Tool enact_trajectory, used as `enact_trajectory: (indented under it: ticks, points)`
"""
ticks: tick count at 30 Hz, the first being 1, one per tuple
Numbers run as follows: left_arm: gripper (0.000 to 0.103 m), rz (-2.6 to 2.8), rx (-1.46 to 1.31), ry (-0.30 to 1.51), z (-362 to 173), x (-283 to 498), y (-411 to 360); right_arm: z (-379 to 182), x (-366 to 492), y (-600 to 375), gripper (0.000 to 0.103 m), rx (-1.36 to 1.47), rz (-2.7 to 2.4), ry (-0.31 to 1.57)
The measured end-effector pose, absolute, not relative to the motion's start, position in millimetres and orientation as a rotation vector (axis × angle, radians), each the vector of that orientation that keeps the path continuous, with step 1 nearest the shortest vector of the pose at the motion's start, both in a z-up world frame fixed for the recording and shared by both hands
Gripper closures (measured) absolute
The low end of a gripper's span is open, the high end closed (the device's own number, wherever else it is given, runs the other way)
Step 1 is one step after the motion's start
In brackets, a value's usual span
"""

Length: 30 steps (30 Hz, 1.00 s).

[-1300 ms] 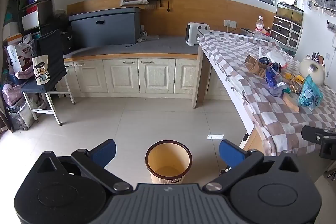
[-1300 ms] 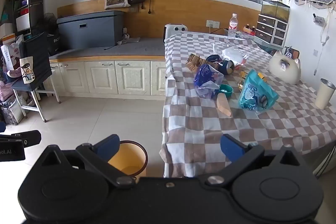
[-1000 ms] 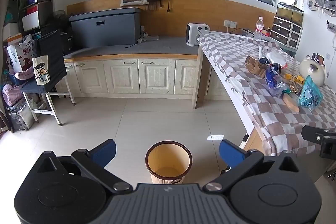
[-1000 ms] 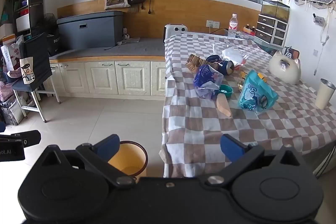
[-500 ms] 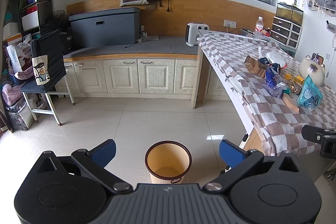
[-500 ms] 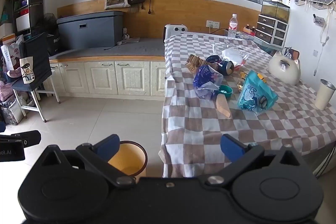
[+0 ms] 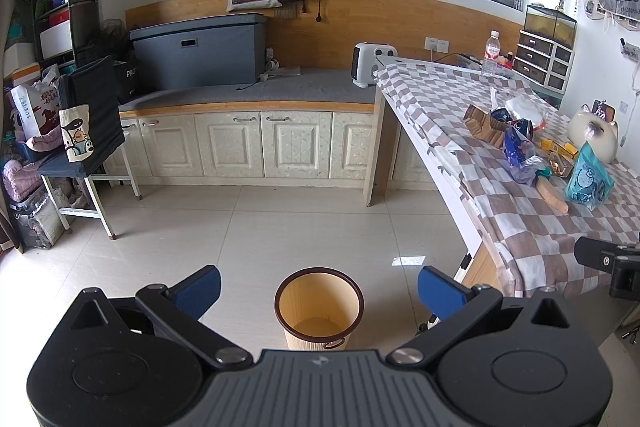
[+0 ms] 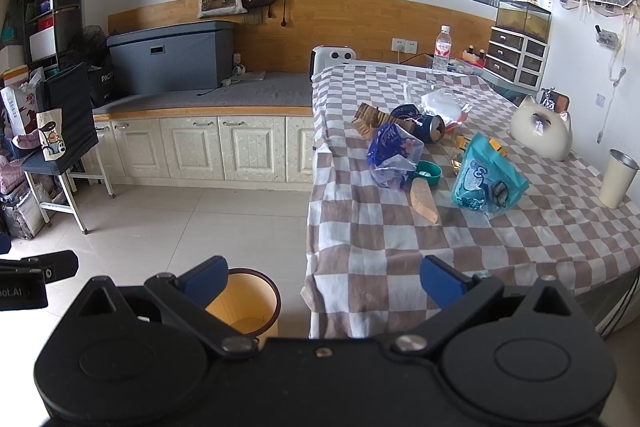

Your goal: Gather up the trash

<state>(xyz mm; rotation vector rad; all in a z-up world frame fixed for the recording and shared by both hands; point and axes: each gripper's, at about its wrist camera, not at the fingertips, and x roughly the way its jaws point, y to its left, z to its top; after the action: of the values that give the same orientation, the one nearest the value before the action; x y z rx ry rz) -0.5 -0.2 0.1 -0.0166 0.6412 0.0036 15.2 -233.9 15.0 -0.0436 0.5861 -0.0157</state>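
The trash lies in a loose cluster on the checked cloth of the table (image 8: 400, 247), toward its left edge and about midway along: a blue crumpled bag (image 8: 390, 155) nearest that edge, a teal snack bag (image 8: 486, 181) to its right, a tan flat wrapper (image 8: 423, 201) between them on the near side, and a small teal lid (image 8: 427, 171) just behind the wrapper, touching the blue bag. Behind these lie a dark can (image 8: 434, 127) on its side, a brown corrugated piece (image 8: 370, 119) and a clear plastic bag (image 8: 444, 103); some small yellow packets show behind the teal bag, too hidden to tell more. A tan bin (image 7: 319, 307) with a dark rim stands on the tiled floor just off the table's near left corner, and looks empty. The left gripper (image 7: 319, 287) hangs over the floor with its jaws wide apart, framing the bin and holding nothing. The right gripper (image 8: 322, 277) sits before the table's near edge, jaws likewise spread wide and empty, well short of the trash. Toward the right edge stand a white cat-shaped jar (image 8: 540, 131) and a cream cup (image 8: 618, 179); a water bottle (image 8: 441, 49) stands at the far end. White cabinets (image 7: 260, 147) under a grey-topped counter run along the back wall.
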Motion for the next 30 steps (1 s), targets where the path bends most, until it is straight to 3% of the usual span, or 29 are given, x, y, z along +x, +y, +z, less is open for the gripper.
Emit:
enact_trajectory:
  ticks: [30]
  points:
    - [0.0,0.002,-0.019,0.642,0.3,-0.7,-0.3,14.1,14.1,-235.3,0.0,-0.039,-0.02,0.591]
